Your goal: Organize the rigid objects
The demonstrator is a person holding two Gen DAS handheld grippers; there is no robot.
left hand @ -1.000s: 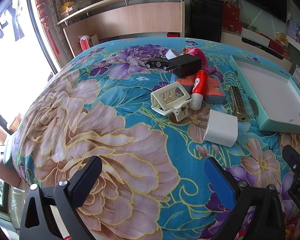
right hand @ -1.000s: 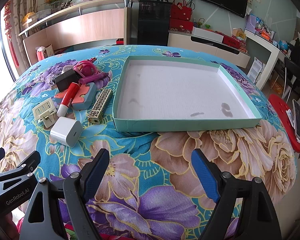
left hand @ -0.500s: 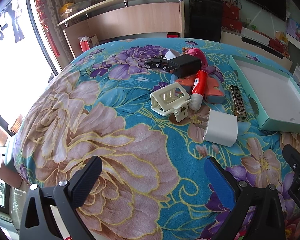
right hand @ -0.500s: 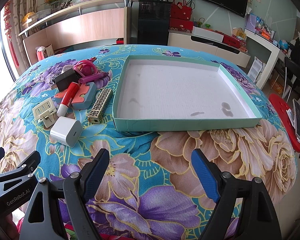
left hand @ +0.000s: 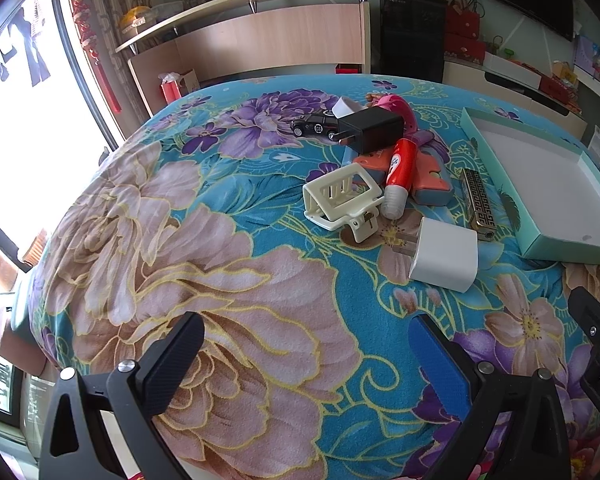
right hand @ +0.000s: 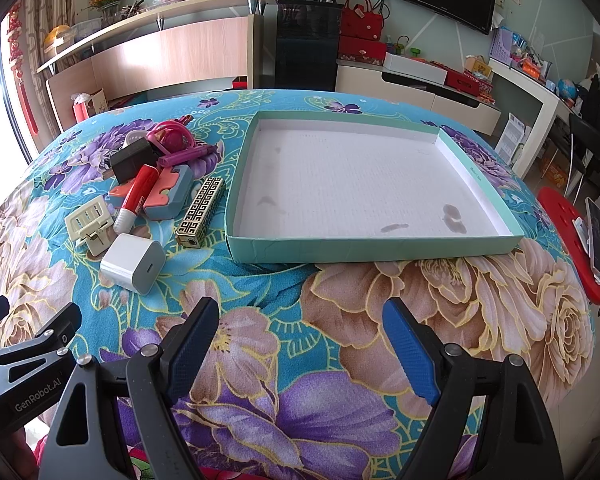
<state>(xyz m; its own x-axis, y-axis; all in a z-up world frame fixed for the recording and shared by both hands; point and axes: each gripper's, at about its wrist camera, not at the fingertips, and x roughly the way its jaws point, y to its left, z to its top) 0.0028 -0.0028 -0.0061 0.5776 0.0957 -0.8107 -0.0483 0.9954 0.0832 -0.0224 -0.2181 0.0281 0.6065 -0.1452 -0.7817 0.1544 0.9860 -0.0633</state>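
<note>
A pile of small objects lies on the floral tablecloth: a white charger (left hand: 444, 254) (right hand: 133, 263), a cream hair clip (left hand: 342, 196) (right hand: 91, 222), a red glue stick (left hand: 399, 172) (right hand: 137, 193), a black charger (left hand: 370, 131), a black toy car (left hand: 315, 124), an orange-and-blue block (right hand: 166, 194), a gold patterned bar (right hand: 201, 212) (left hand: 479, 206) and a pink toy (right hand: 171, 133). A shallow teal box lid (right hand: 374, 248) (left hand: 556, 250) lies empty to their right. My left gripper (left hand: 306, 346) is open, short of the pile. My right gripper (right hand: 300, 334) is open in front of the lid.
The table's rounded edge falls away at the left near a bright window (left hand: 16, 92). A red stool with a phone (right hand: 576, 236) stands to the right. A wooden counter (right hand: 168, 52) and cabinets stand behind the table.
</note>
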